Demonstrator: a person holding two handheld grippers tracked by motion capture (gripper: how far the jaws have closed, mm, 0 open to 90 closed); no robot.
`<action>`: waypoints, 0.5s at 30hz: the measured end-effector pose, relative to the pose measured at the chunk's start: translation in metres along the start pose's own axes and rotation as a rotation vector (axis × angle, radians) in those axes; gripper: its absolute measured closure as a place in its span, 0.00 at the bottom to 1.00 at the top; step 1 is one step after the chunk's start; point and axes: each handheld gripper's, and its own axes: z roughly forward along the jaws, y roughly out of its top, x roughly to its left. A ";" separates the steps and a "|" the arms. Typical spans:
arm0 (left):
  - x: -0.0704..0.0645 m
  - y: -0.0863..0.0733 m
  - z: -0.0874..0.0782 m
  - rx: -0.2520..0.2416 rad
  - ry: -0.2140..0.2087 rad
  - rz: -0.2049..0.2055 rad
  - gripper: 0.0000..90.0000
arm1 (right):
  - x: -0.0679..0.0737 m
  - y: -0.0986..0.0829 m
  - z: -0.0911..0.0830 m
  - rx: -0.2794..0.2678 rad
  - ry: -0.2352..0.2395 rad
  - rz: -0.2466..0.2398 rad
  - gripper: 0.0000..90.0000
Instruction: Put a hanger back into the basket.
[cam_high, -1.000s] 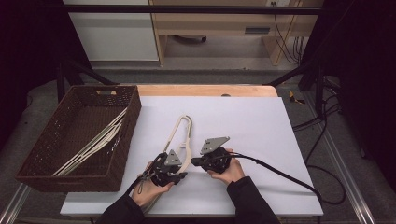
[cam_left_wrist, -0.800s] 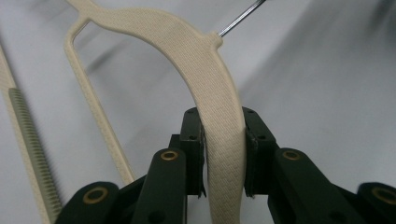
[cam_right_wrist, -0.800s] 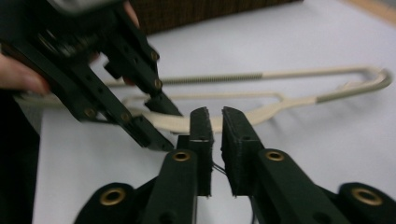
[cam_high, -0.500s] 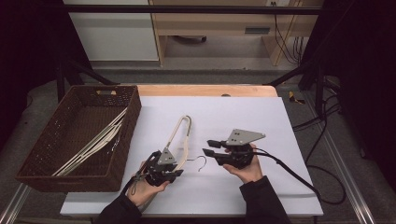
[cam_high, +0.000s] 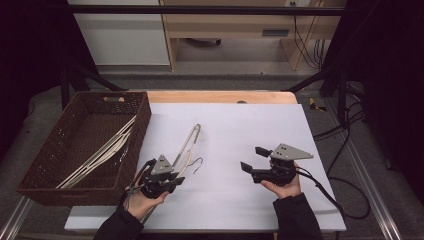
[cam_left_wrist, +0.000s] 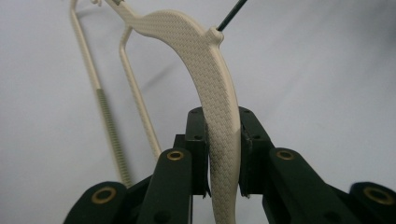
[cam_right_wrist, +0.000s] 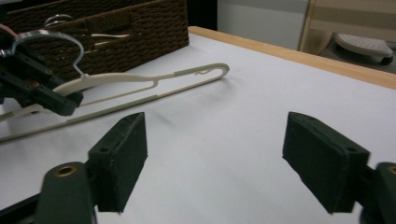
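The left gripper (cam_left_wrist: 223, 154) was clamped on the cream hanger (cam_high: 186, 149), whose long axis ran away up the table beside the basket (cam_high: 35, 170), while the right gripper (cam_high: 252, 160) stood wide open and empty, well apart.

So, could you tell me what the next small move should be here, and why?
Probably lift the hanger with the left gripper and carry it toward the wicker basket. Its jaws are already clamped on the hanger's arm, the right gripper is open and apart from it, and similar hangers already lie in that basket.
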 end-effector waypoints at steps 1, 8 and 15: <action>0.001 0.000 -0.002 -0.002 0.004 -0.007 0.86 | 0.000 -0.001 -0.003 -0.004 -0.010 0.006 0.22; 0.010 0.001 -0.014 -0.016 0.052 -0.053 0.88 | -0.007 -0.006 -0.018 -0.019 -0.062 0.035 0.15; 0.015 0.001 -0.020 -0.022 0.105 -0.091 0.90 | -0.010 -0.007 -0.025 -0.020 -0.081 0.056 0.12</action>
